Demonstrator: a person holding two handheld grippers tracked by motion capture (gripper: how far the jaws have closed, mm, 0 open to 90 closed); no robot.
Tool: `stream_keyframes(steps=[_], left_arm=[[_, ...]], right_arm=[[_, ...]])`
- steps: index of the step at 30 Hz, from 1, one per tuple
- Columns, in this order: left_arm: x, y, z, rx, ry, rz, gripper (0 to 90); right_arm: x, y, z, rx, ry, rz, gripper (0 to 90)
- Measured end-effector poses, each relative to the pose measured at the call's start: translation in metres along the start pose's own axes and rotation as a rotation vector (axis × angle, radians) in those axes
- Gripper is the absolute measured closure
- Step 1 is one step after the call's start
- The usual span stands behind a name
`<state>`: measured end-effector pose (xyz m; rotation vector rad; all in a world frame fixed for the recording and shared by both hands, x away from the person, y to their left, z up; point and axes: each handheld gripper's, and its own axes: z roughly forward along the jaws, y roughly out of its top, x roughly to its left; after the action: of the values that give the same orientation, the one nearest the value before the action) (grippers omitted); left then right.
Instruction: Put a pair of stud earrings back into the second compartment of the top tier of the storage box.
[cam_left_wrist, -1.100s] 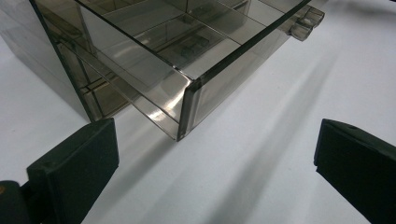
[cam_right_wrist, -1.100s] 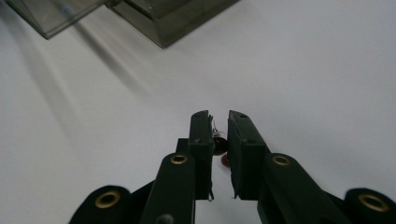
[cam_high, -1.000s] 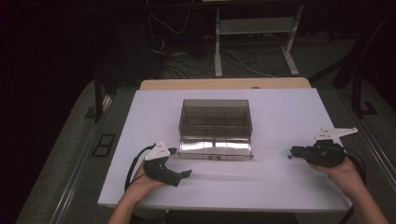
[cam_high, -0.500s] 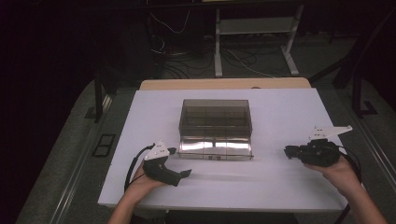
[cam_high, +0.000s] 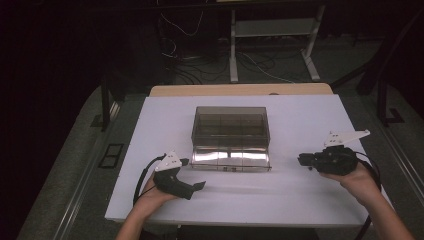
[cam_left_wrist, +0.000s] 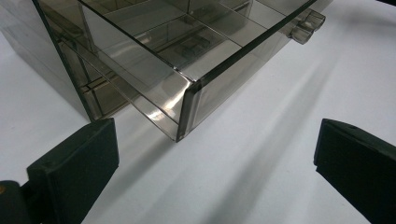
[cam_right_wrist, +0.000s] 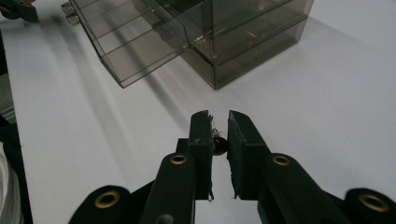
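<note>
On the left, the left gripper (cam_high: 200, 186) rests low on the white table (cam_high: 300, 115), near its front edge, held in the person's left hand (cam_high: 152, 197). Its jaws stand wide apart with nothing between them; in the left gripper view the two black pads (cam_left_wrist: 74, 163) sit at opposite edges of the picture, bare table between them, touching nothing but perhaps the tabletop.

Just ahead of that gripper, in the middle of the table, stands the smoky clear plastic drawer box (cam_high: 230, 125). Its lower drawer (cam_high: 231, 159) is pulled out toward the person, and the left gripper view shows the drawer's near corner (cam_left_wrist: 184, 112) close in front of the open jaws, apart from them. The drawer is split by clear dividers into compartments; whether anything lies in them I cannot tell.

To the right, well apart from the box, the right gripper (cam_high: 303, 160) is held above the table in the person's right hand (cam_high: 357, 180), pointing left toward the box. Its jaws are nearly closed, and in the right gripper view they pinch a small dark reddish object (cam_right_wrist: 218, 140) between the pads (cam_right_wrist: 201, 140); it is too small to identify.
</note>
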<state>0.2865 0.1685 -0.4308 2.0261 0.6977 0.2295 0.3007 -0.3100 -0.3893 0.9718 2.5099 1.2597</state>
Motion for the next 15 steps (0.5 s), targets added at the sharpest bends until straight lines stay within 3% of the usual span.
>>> stream_keyframes(steps=[15], left_arm=[[-0.002,0.0,0.002,0.006,-0.009,0.004,0.0]], right_arm=[[0.008,0.021,0.007,-0.022,0.063,-0.031,79.0]])
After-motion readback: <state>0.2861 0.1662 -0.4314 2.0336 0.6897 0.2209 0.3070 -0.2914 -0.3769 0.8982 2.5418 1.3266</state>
